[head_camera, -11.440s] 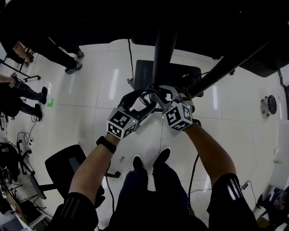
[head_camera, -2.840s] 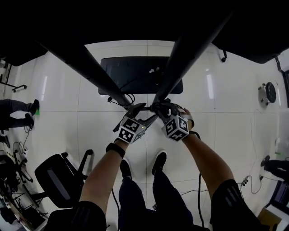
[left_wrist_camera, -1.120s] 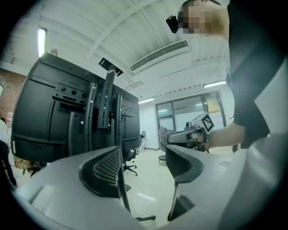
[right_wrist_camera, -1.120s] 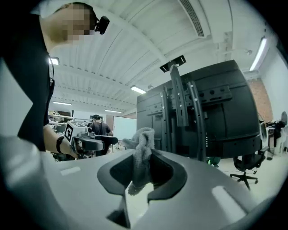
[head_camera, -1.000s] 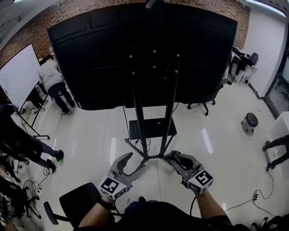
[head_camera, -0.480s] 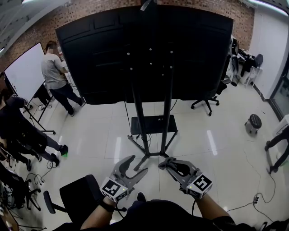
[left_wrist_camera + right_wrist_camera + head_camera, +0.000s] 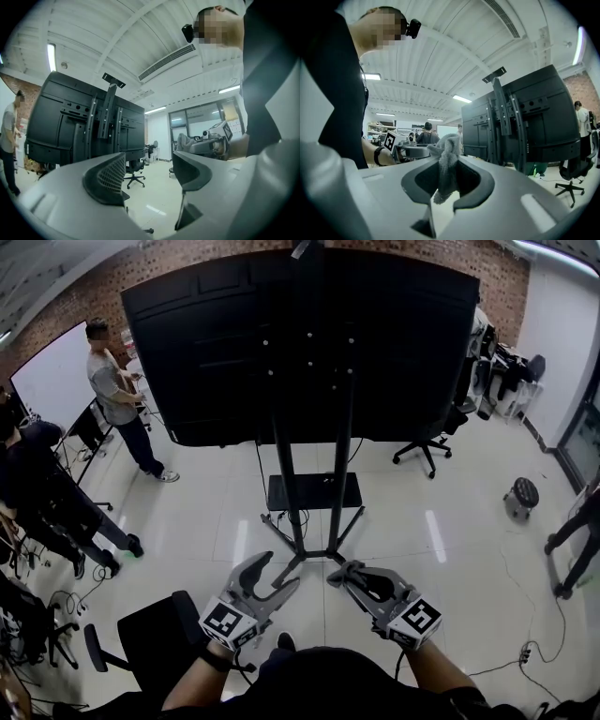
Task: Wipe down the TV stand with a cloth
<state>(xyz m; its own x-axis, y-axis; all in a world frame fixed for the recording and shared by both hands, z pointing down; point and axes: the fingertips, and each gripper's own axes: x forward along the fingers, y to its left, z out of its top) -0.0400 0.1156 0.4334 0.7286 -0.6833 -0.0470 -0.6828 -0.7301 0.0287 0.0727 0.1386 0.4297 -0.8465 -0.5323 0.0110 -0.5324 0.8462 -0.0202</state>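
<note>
head: high, facing down, TV stand [image 7: 314, 492] far ahead | gripper views: low, tilted up | shared: stand's back

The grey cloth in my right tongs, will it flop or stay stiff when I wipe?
Probably floppy: the cloth bunches and droops where the right tongs pinch it. Likely light, being a small wad. Its fuzzy surface looks grippy, not slippery.
</note>
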